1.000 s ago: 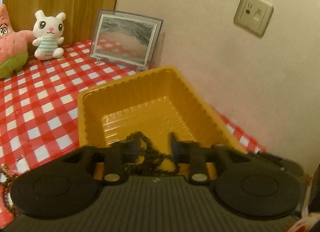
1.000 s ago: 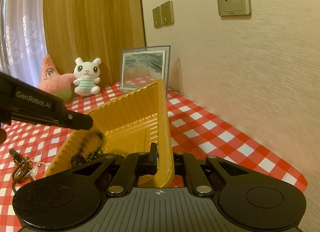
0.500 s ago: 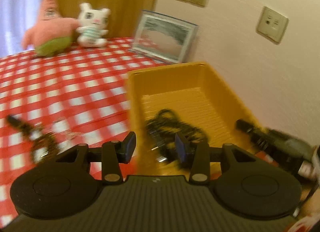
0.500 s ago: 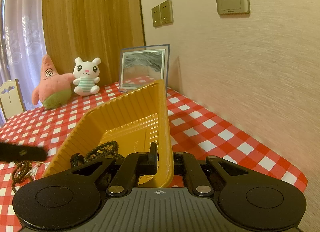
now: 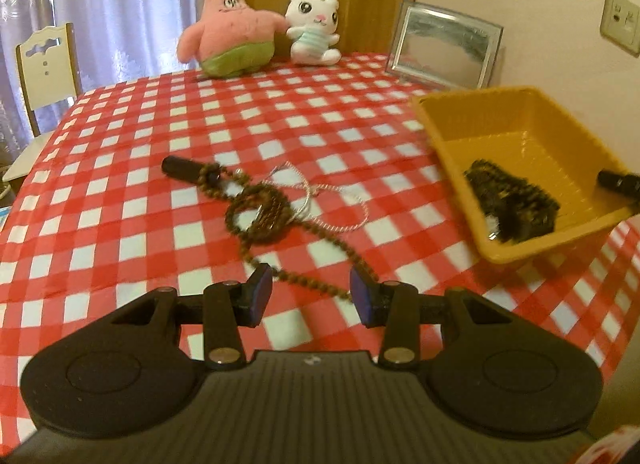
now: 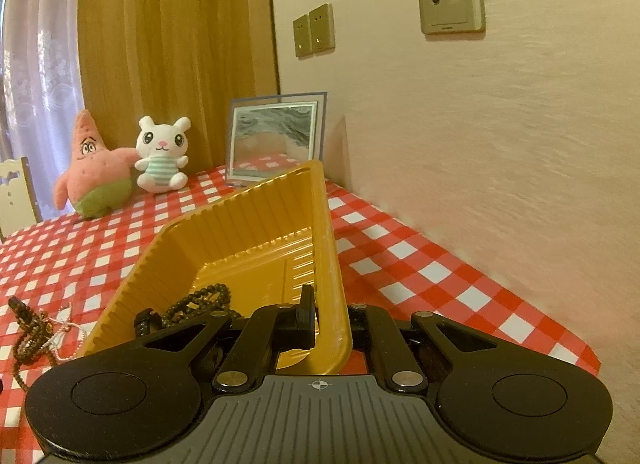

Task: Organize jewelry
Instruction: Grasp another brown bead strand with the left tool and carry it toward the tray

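Ahead of the left gripper [image 5: 311,291], whose half-parted jaws hold nothing, the brown bead strand [image 5: 256,212] trails diagonally toward them, while the right gripper [image 6: 332,318] clamps the yellow tray [image 6: 224,224] rim.

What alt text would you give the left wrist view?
Open left tongs hover over brown bead strands tangled with a silver chain on a red checked tablecloth. A yellow tray at right holds dark beads.
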